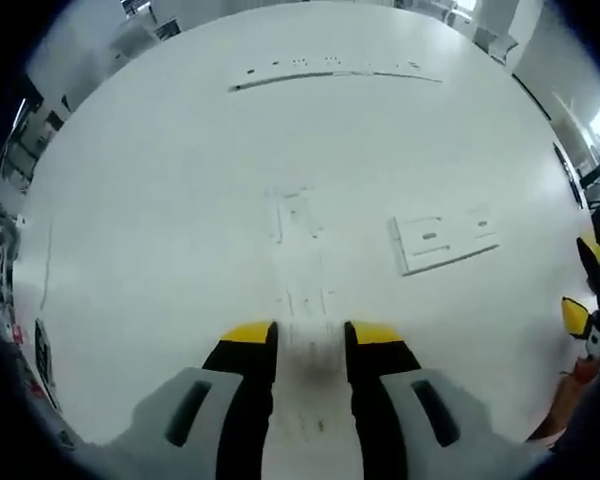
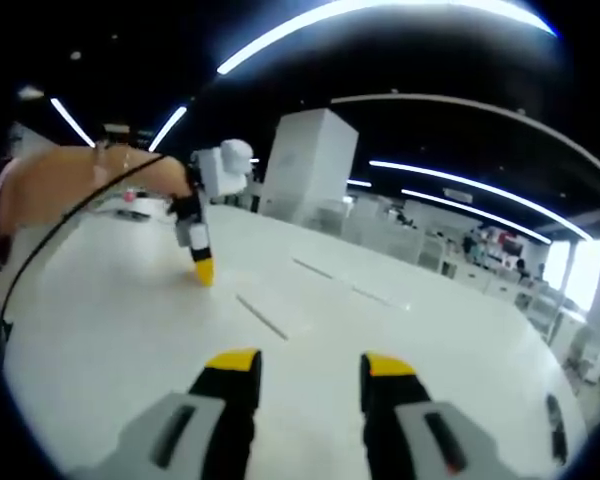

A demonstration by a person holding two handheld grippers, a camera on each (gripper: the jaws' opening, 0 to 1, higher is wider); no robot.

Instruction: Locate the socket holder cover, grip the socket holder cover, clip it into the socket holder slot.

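1. White surface (image 1: 160,200) extends beneath both grippers. In the right gripper view a bright room with ceiling light strips and a tall white cabinet (image 2: 315,165) stands behind the surface.
2. Socket holder (image 1: 443,241): a flat white rectangular part with recessed slots, lying on the surface ahead and to the right of the left gripper, apart from it. Whether anything sits in its slots cannot be told; the part is white on white and faint.
3. Socket holder cover (image 1: 308,345): a pale, blurred white piece located between the jaws of the left gripper (image 1: 309,335). More faint white outlines lie on the surface just ahead of the jaws.
4. Left gripper state: the yellow-tipped jaws stand narrowly apart with the cover filling the gap, pressed on both sides. The jaw tips are at or near the surface.
5. Long thin strip (image 1: 335,75): lies across the surface far ahead of the left gripper, well apart from the holder.
6. Right gripper (image 2: 310,365): jaws parted, with nothing between them. It hangs above the surface, touching nothing visible.
7. In the right gripper view, the left gripper appears ahead and to the left, its yellow tip pointing down at the surface, held by a person's arm (image 2: 75,185). A dark cable (image 2: 50,235) runs along that arm.
8. In the left gripper view, yellow jaw tips of the right gripper show at the far right edge.
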